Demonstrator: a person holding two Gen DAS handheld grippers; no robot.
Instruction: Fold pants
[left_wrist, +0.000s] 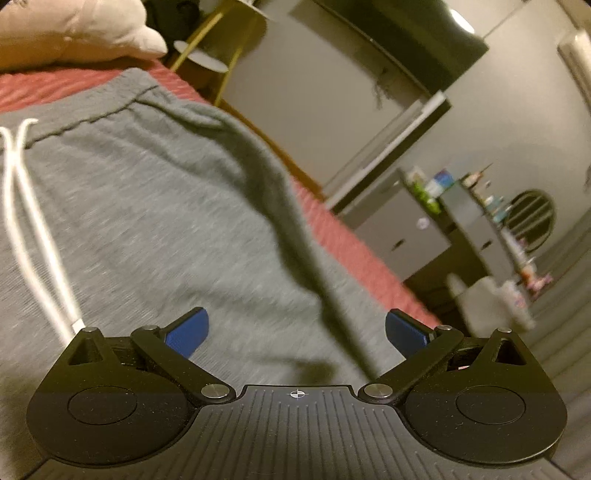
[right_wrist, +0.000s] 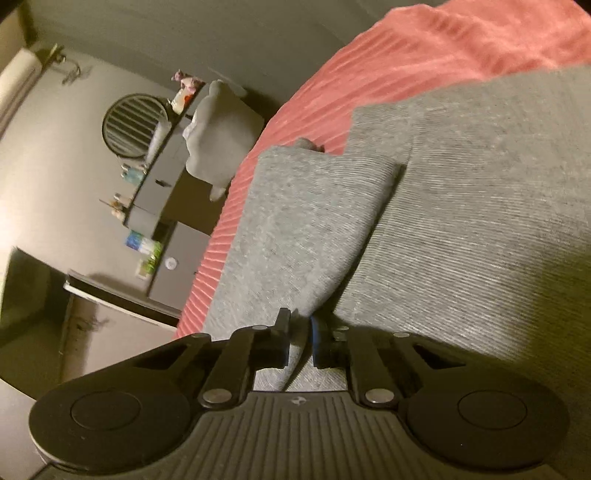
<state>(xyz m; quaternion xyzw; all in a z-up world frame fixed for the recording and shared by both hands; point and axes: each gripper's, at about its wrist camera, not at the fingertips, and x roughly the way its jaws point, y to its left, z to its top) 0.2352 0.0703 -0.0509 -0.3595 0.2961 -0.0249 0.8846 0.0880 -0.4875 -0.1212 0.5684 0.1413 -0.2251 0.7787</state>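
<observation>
Grey sweatpants (left_wrist: 147, 221) with a white drawstring (left_wrist: 22, 192) lie spread on a red bedspread (left_wrist: 351, 236). A raised, darker fold of the cloth runs down the right side toward my left gripper (left_wrist: 295, 325). That gripper hovers just over the pants, its blue pads (left_wrist: 188, 332) wide apart with nothing pinched. In the right wrist view the pants (right_wrist: 461, 221) lie in two layers, one leg (right_wrist: 314, 221) resting beside the other. My right gripper (right_wrist: 300, 325) has its jaws almost together, with a ridge of the grey cloth pinched between them.
The bed's edge curves close by (right_wrist: 229, 229), with floor beyond it. A grey dresser (right_wrist: 162, 177) with small bottles and a round wall vent (right_wrist: 133, 125) stand across the room. A pale pillow (left_wrist: 74, 29) and a gold-legged side table (left_wrist: 221, 55) sit past the waistband.
</observation>
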